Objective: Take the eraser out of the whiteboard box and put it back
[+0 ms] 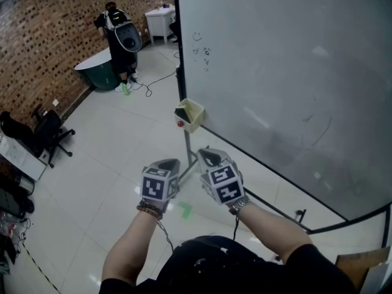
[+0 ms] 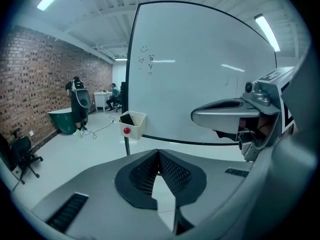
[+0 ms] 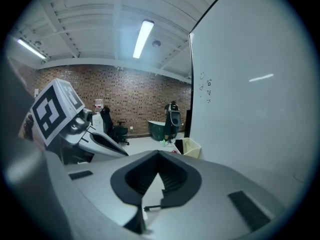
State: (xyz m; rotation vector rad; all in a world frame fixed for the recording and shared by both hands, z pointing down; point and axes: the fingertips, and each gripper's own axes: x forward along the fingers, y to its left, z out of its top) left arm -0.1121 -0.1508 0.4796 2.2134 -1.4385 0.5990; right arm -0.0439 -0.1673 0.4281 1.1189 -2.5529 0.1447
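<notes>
eraser [image 1: 183,113] inside whiteboard box [image 1: 193,116]; left gripper [image 1: 169,163] and right gripper [image 1: 208,155] short of it, fingers pressed together, empty: task seemingly unstarted or finished.

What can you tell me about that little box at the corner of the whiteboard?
The box is a small, open-topped tub, pale cream and plastic-looking, narrowing slightly towards its base. It hangs upright at the lower left corner of the whiteboard, just above the stand's post. A dark flat block, probably the eraser, leans inside it. A red round knob sits on its front.
</notes>
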